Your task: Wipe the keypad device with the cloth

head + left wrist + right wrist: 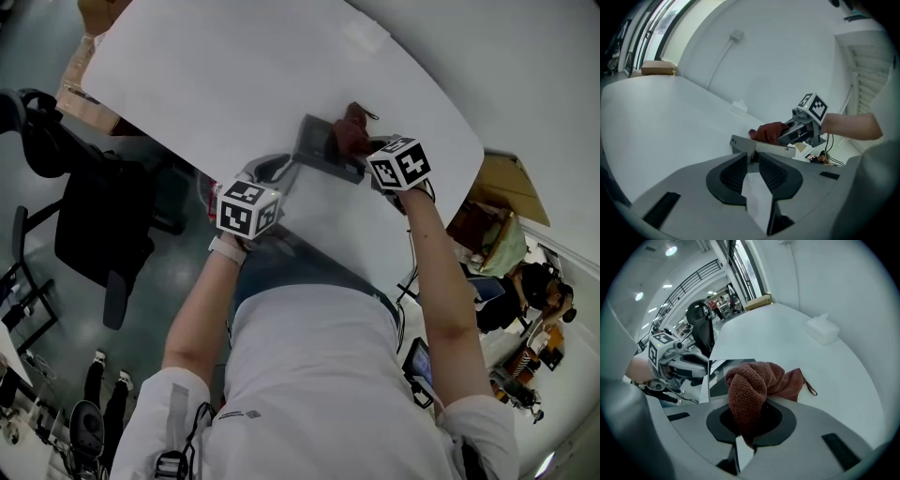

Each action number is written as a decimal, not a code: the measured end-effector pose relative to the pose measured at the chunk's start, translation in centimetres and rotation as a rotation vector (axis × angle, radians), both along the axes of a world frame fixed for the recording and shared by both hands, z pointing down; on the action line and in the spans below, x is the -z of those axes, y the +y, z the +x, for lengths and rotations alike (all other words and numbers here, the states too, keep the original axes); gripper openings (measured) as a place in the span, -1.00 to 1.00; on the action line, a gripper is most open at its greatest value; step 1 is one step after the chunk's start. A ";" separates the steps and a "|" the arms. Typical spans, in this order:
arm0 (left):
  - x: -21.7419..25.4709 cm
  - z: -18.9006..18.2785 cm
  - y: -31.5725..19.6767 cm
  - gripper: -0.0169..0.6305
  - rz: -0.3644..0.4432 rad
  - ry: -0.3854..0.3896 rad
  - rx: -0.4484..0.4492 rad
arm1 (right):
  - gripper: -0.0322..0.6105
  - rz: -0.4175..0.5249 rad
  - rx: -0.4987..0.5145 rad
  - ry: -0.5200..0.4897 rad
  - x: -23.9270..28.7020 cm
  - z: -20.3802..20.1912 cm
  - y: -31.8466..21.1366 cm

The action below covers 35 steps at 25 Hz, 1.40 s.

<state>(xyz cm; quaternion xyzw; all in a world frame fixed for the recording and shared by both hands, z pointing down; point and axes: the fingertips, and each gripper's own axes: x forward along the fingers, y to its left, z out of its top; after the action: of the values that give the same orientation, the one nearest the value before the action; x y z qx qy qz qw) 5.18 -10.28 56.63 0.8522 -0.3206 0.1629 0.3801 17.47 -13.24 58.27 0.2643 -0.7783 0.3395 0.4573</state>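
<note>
The grey, wedge-shaped plastic keypad device [319,145] stands near the front edge of the white rounded surface [234,75], just ahead of the person's torso, and each hand seems to have its own job there. The left gripper [752,157] comes in low from about 7 o'clock, and its jaws stand nearly together on the near edge of the keypad device. They appear to nip that edge, though the contact itself is half hidden behind the jaw tips. The likely purpose is to anchor the light housing so that it doesn't skate away under a wiping stroke. The right gripper [749,404] is pressed together on a bunched fold of the rust-red terry cloth [750,385]. The rest of the cloth spills forward in a loose wad (its small hanging loop trails off at 3 o'clock) and lies over the far right part of the keypad device, at roughly 2 o'clock from its centre in the head view. Bunching it this way gives a thick pad to rub with. Both bare forearms reach straight forward from the shoulders. The left wrist sits low and shallow, while the right is cocked steeply downward, so that its gripper bears on the keypad device from above at 4 o'clock.
</note>
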 end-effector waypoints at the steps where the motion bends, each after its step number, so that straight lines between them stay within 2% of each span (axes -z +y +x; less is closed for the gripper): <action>1: 0.0 0.0 0.0 -0.69 -0.001 0.001 0.002 | -0.77 -0.002 -0.015 -0.016 0.0 -0.1 -0.2; 7: 0.0 0.1 -0.1 -0.69 -0.001 0.006 -0.004 | -0.77 0.012 -0.112 -0.081 -0.2 0.1 -1.5; 11: 0.0 0.1 -0.1 -0.69 -0.005 0.009 -0.011 | -0.77 0.053 -0.201 -0.074 -1.2 0.5 -2.9; 17: 0.0 0.2 -0.2 -0.69 -0.006 0.006 -0.011 | -0.77 0.121 -0.202 0.030 -3.1 1.0 -5.2; 21: 0.0 0.1 -0.2 -0.69 -0.005 0.005 -0.007 | -0.77 0.136 -0.190 0.048 -3.4 1.0 -5.6; 24: 0.0 0.0 -0.1 -0.69 -0.012 -0.005 -0.005 | -0.77 0.212 -0.127 0.073 -2.4 0.9 -5.4; 26: 0.1 -0.3 -0.1 -0.72 -0.016 -0.020 0.004 | -0.77 0.286 -0.121 0.057 -0.7 0.7 -5.2; 30: 1.4 -0.8 -0.3 -0.78 0.009 -0.019 0.022 | -0.77 0.434 -0.194 -0.046 4.3 -0.3 -5.2; 35: 5.5 -0.5 -0.1 -0.89 0.102 0.014 -0.019 | -0.77 0.548 -0.251 -0.141 10.1 -1.4 -3.4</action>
<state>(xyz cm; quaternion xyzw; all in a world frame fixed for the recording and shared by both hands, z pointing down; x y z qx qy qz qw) 4.65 -10.37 51.10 0.8745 -0.3180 0.1440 0.3367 16.04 -16.67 48.14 0.4477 -0.8320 0.1884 0.2681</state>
